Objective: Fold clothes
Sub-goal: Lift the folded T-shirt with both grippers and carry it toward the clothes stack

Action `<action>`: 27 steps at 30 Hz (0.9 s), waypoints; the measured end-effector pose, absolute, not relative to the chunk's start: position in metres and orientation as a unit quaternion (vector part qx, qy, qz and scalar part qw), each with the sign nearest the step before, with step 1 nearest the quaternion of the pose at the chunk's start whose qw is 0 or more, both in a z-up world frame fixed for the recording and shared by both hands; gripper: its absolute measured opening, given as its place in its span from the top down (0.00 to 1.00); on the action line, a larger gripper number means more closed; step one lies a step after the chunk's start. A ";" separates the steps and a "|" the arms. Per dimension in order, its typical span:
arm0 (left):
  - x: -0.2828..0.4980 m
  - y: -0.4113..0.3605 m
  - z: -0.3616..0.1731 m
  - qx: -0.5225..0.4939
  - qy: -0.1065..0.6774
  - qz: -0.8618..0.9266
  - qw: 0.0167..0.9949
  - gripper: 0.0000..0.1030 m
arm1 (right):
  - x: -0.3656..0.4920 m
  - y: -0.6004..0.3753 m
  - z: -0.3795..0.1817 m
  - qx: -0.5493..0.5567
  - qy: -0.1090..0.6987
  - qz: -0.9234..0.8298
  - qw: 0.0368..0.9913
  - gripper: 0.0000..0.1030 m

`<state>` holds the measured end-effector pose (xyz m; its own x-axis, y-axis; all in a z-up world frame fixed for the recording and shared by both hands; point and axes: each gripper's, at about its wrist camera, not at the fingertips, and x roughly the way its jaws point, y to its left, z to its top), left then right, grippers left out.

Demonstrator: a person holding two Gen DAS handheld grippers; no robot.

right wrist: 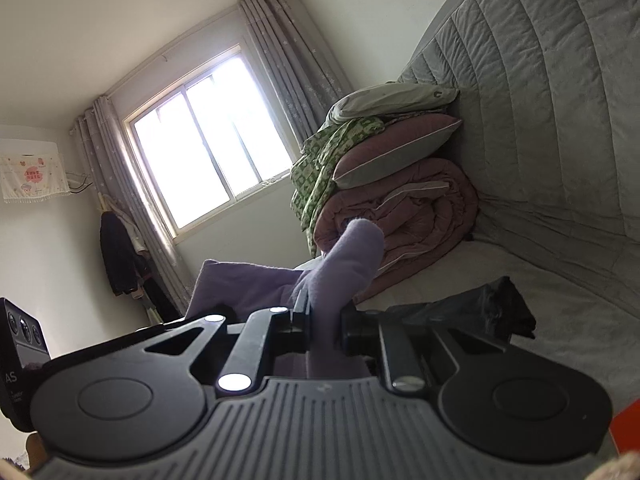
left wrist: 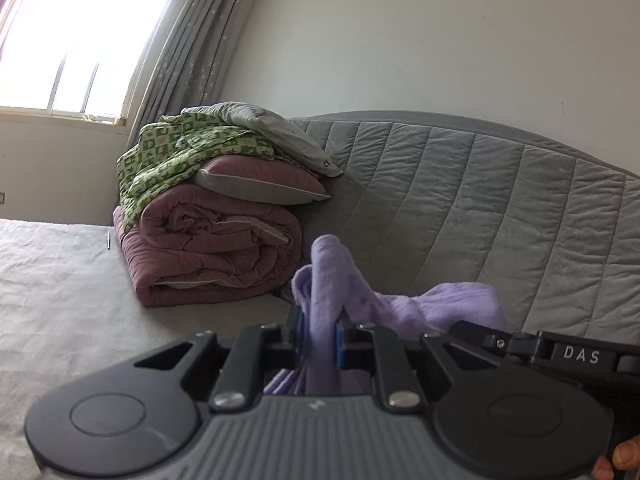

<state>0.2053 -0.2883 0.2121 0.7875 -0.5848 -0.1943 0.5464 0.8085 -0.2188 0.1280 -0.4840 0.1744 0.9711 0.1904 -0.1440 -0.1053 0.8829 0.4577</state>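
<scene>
We see a soft purple cloth (left wrist: 324, 280) held up in the air above the bed (left wrist: 60, 288). It is not lying flat. Our left gripper (left wrist: 319, 338) is squeezed tight on one bunch of it, and the cloth pokes up past the blue pads (left wrist: 339, 346) like a little tower. Our right gripper (right wrist: 325, 320) is squeezed tight on another bunch of the purple cloth (right wrist: 352, 256), which sticks up the same way.

In the left view, more of the cloth hangs off to the right, next to the black body of the other gripper with letters on it. In the right view, the cloth spreads out to the left like a flat sheet.

Far behind the cloth sits a pile of bedding. A pink rolled quilt (left wrist: 212, 256) is at the bottom, a pink pillow (left wrist: 260, 180) lies on it, and a green patterned blanket (left wrist: 168, 160) and a grey pillow (left wrist: 280, 132) are on top. The pile leans against the grey padded headboard (left wrist: 500, 208).

Only the right view shows a dark piece of clothing (right wrist: 480, 308) lying on the bed near the right side. It also shows dark clothes hanging (right wrist: 120, 256) by the far wall, left of the window (right wrist: 208, 140), and curtains (right wrist: 296, 64) on both sides of it. The left view shows just one curtain.
</scene>
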 end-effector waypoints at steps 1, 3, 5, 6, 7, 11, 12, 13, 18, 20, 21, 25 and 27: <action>0.213 -0.296 0.214 -0.072 0.126 -0.298 0.944 0.85 | 0.136 -0.493 0.177 0.229 0.089 0.070 0.967 0.83; 0.229 -0.308 0.217 -0.072 0.129 -0.292 0.945 0.85 | 0.150 -0.507 0.180 0.229 0.084 0.061 0.968 0.83; 0.246 -0.318 0.218 -0.077 0.134 -0.288 0.945 0.85 | 0.162 -0.516 0.177 0.234 0.083 0.056 0.967 0.83; 0.253 -0.323 0.218 -0.077 0.138 -0.286 0.945 0.85 | 0.169 -0.520 0.176 0.236 0.082 0.053 0.967 0.83; 0.261 -0.328 0.217 -0.075 0.141 -0.285 0.945 0.85 | 0.175 -0.525 0.175 0.238 0.082 0.051 0.966 0.83; 0.292 -0.349 0.206 -0.068 0.167 -0.275 0.944 0.85 | 0.196 -0.535 0.165 0.241 0.089 0.037 0.966 0.83; 0.301 -0.354 0.201 -0.067 0.176 -0.272 0.944 0.85 | 0.202 -0.537 0.161 0.242 0.092 0.033 0.965 0.83; 0.309 -0.358 0.196 -0.068 0.184 -0.268 0.943 0.85 | 0.209 -0.540 0.155 0.243 0.096 0.030 0.965 0.83; 0.341 -0.381 0.156 -0.042 0.225 -0.229 0.946 0.80 | 0.241 -0.546 0.121 0.232 0.138 -0.008 0.963 0.80; 0.342 -0.388 0.144 -0.009 0.223 -0.199 0.954 0.80 | 0.251 -0.544 0.108 0.210 0.157 -0.035 0.964 0.79; 0.341 -0.389 0.140 0.001 0.220 -0.195 0.956 0.80 | 0.254 -0.542 0.103 0.197 0.163 -0.050 0.965 0.78; 0.333 -0.374 0.142 -0.003 0.200 -0.190 0.961 0.80 | 0.244 -0.541 0.101 0.175 0.150 -0.077 0.970 0.70; 0.330 -0.366 0.149 -0.023 0.186 -0.198 0.962 0.80 | 0.236 -0.542 0.106 0.171 0.136 -0.078 0.973 0.68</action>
